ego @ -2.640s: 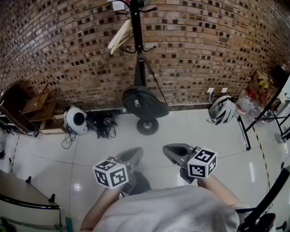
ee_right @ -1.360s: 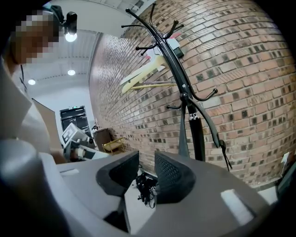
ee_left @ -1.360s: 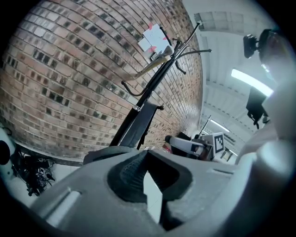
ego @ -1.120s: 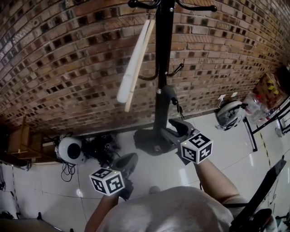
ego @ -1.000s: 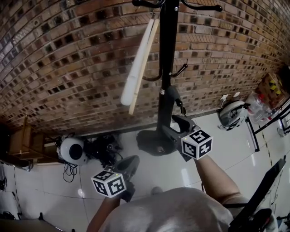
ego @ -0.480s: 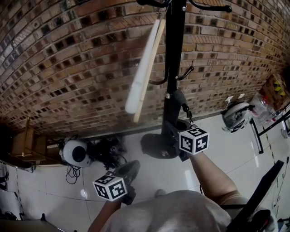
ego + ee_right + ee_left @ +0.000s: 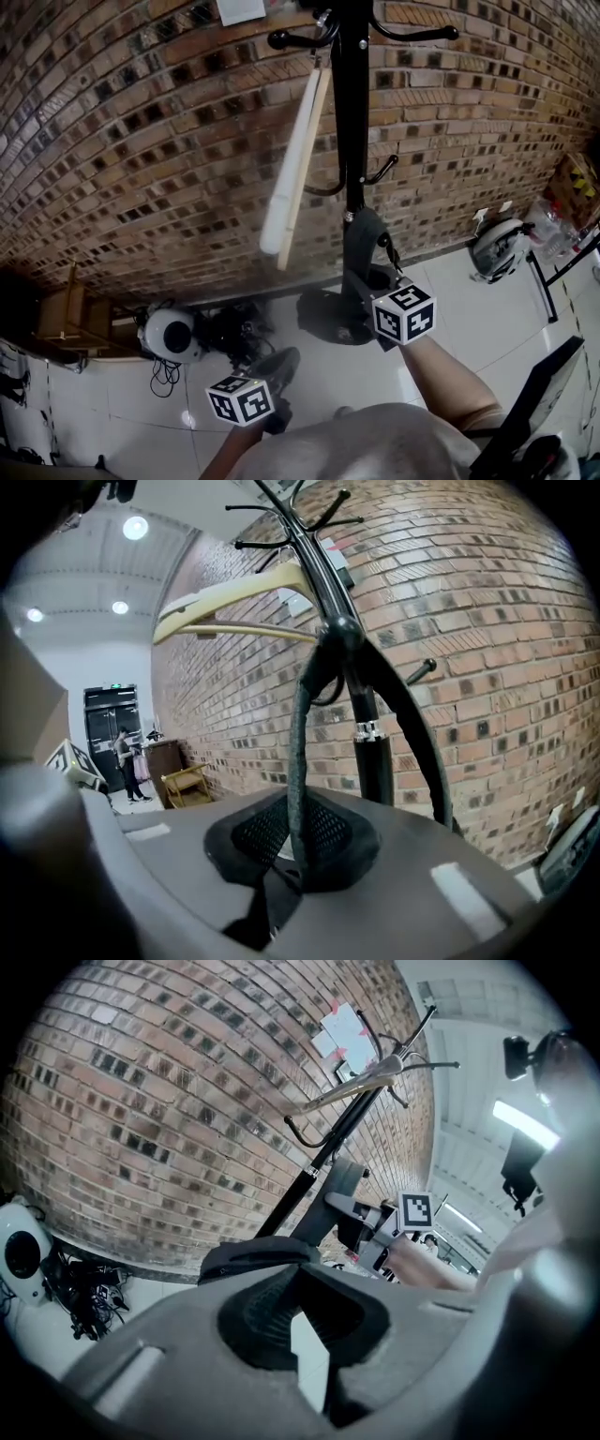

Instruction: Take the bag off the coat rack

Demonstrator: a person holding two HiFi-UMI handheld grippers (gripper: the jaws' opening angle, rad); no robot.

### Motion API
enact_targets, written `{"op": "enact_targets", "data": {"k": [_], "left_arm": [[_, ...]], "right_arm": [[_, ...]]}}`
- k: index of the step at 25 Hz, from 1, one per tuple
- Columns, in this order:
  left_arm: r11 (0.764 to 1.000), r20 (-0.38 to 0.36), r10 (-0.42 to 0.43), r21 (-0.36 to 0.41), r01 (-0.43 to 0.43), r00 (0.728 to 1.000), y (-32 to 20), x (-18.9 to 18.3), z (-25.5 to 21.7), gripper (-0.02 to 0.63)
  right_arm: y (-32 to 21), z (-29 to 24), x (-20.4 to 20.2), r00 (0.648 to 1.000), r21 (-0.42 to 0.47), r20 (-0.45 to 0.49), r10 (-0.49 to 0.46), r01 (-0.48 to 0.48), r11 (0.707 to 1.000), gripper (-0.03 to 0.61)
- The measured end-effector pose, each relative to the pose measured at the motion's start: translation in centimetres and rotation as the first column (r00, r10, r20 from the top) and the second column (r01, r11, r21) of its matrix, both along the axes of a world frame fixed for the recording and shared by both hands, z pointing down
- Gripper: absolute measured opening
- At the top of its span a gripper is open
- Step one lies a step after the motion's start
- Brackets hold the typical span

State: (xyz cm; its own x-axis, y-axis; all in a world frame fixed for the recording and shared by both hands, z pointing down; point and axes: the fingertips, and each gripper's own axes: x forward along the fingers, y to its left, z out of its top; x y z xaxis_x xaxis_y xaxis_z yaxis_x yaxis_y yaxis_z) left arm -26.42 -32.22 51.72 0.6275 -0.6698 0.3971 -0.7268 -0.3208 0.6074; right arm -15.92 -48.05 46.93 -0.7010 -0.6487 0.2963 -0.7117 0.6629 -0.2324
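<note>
Item: bag (image 7: 323,314), dark, hung low on the coat rack (image 7: 352,112), its strap (image 7: 298,752) looped over a hook above.
Right gripper (image 7: 366,279): raised beside the rack pole; jaws closing, strap pinched between the pads, judged a hold for lifting it clear.
Left gripper (image 7: 281,361): kept low, well short of the rack; jaws slightly apart, nothing held.
Markings: none legible; paper sheet (image 7: 241,9) above the rack unreadable.
</note>
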Motion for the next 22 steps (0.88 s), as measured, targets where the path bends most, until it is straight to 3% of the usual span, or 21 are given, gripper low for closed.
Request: {"op": "enact_targets", "data": {"k": [5,12,22], "left_arm": [[1.000,0.004,-0.010,0.011,0.009,1.000,1.3,0.9,-1.0,0.000],[0.997,0.007,-0.043,0.067,0.042,0.999,5.6,3.9,-3.4,0.000],[0.985,-0.019,-0.085,0.149,0.087,0.996,17.9,13.9,-6.6,0.000]], "right_arm": [[1.8,-5.3,1.1,0.994,0.051,0.106,-0.020,0.014,0.999,0.020],[9.4,-9.4,2.9,0.966,0.065,0.226,-0.128,0.116,0.991,0.021],[24.6,-9.4,11.7,0.957,0.006,0.174,-0.230,0.233,0.973,0.023]]}}
